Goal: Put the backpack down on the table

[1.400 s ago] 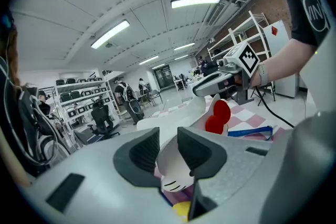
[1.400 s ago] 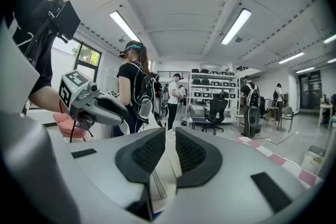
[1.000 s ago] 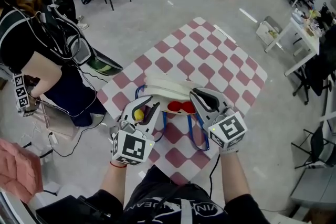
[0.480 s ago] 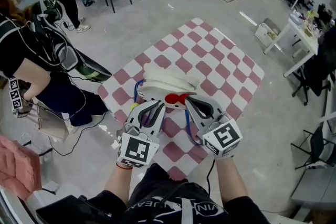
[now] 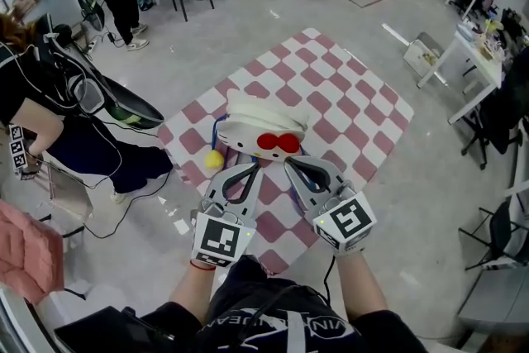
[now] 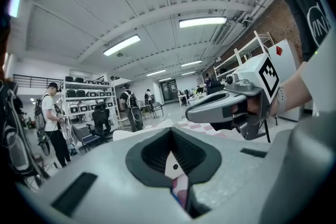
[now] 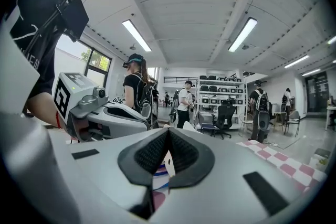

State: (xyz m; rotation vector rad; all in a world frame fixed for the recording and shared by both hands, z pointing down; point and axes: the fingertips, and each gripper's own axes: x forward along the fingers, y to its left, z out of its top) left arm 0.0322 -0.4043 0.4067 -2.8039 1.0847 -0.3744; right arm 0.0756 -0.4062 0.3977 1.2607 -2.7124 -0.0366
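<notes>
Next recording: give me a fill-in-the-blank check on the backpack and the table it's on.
1. The white rounded backpack lies on a red-and-white ___ table.
2. The bow on the backpack's front is ___.
3. The small round ball by the backpack is ___.
Missing words: checkered; red; yellow.

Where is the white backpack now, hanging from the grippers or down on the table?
Down on the table: the white backpack lies on the pink-checked table, its side with the red bow facing up.
</notes>
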